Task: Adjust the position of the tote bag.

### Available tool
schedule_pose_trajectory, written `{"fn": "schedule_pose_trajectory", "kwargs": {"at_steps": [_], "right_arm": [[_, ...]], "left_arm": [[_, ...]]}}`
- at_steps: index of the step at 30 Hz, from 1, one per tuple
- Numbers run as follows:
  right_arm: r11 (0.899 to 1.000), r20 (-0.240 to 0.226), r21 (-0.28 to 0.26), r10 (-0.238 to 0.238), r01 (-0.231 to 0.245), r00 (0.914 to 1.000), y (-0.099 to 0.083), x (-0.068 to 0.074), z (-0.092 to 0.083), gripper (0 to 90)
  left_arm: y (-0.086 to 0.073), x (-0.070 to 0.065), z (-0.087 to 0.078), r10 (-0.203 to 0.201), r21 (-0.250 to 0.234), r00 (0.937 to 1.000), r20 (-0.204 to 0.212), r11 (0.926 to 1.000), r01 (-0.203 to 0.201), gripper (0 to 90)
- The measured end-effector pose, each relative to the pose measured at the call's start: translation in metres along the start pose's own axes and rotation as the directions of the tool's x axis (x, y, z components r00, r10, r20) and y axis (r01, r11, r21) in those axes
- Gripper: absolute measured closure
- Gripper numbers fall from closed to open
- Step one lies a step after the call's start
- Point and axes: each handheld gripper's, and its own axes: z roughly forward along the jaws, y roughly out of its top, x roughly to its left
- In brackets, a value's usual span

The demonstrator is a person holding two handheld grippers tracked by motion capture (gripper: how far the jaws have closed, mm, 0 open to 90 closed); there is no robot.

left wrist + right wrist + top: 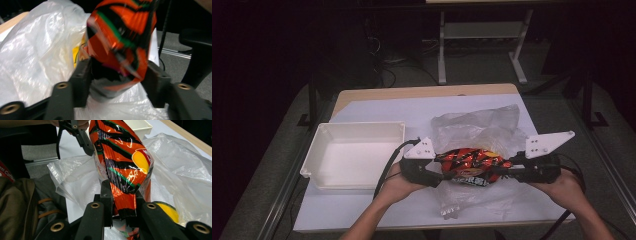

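- So, high view first: the person has a gripper in each hand and both are clamped on one orange-and-black snack bag, held up between them over the near-middle of the table. The left gripper has the bag's left end, the right gripper has the right end.
- Under and behind the bag sits a crumpled clear plastic bag on the white table cover. An empty white tray sits to the left, just beside the left hand. The right hand is near the table's right edge.
- Left gripper view: the jaws are closed in on the end of the snack bag, which rises up between them, a bit blurred. The clear plastic bag is spread out to the left and below.
- Right gripper view: the jaws pinch the crimped end of the snack bag, which stretches away toward the left gripper gripping its far end. A yellow round patch shows on the bag's side. The clear plastic bag lies around it, and a corner of the white tray peeks in at the top. There's a dark bag with orange trim down at the lower left, off the table.
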Motion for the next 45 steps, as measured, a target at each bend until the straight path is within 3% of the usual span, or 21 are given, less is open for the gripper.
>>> {"fn": "schedule_pose_trajectory", "kwargs": {"at_steps": [4,6,11,13,21,30,35,38,40,45], "right_arm": [[1.0,-0.008,-0.004,0.005,-0.005,1.0,0.0,-0.001,0.0,78.9],[1.0,-0.007,-0.002,0.0,0.0,1.0,0.001,-0.001,0.001,78.6],[1.0,0.002,0.013,-0.024,0.024,0.9997,0.004,0.0,0.002,75.3],[1.0,0.012,0.009,-0.03,0.03,0.9995,0.005,0.001,0.001,69.2],[0.997,0.077,-0.006,-0.072,0.073,0.9945,0.003,0.003,0.0,43.9],[0.988,0.101,0.074,-0.14,0.133,0.985,0.015,0.004,0.012,31.1],[0.978,0.091,0.142,-0.169,0.155,0.9815,0.018,0.0,0.033,29.5],[0.98,0.075,0.135,-0.16,0.149,0.9844,0.017,-0.003,0.037,32.5],[0.978,0.066,0.143,-0.165,0.154,0.9841,0.016,-0.003,0.038,36.7],[0.978,0.057,0.14,-0.161,0.151,0.9853,0.016,-0.004,0.038,48.4]], "left_arm": [[0.001,-0.001,0.0,-0.002,-0.004,1.0,0.002,1.0,0.002,64.5],[0.002,-0.001,0.0,0.02,-0.001,0.9998,0.001,0.9998,-0.02,70.6],[0.001,0.0,-0.001,0.012,-0.001,0.9998,-0.014,0.9999,-0.012,76.5],[0.001,0.0,-0.002,-0.009,-0.005,0.9999,-0.013,0.9999,0.009,78.6],[0.001,0.002,-0.001,-0.029,-0.007,0.9996,-0.004,0.9995,0.029,80.7],[0.002,0.001,0.0,-0.036,-0.006,0.9993,0.005,0.9993,0.036,80.9],[0.002,0.001,0.0,-0.03,0.001,0.9995,-0.004,0.9996,0.03,81.2],[0.001,0.003,-0.001,-0.047,-0.007,0.9988,0.009,0.9989,0.047,81.1],[0.001,0.003,-0.001,-0.033,-0.003,0.9994,0.008,0.9995,0.033,80.6],[0.001,0.003,-0.001,-0.047,-0.009,0.9989,0.0,0.9989,0.047,75.6]]}}
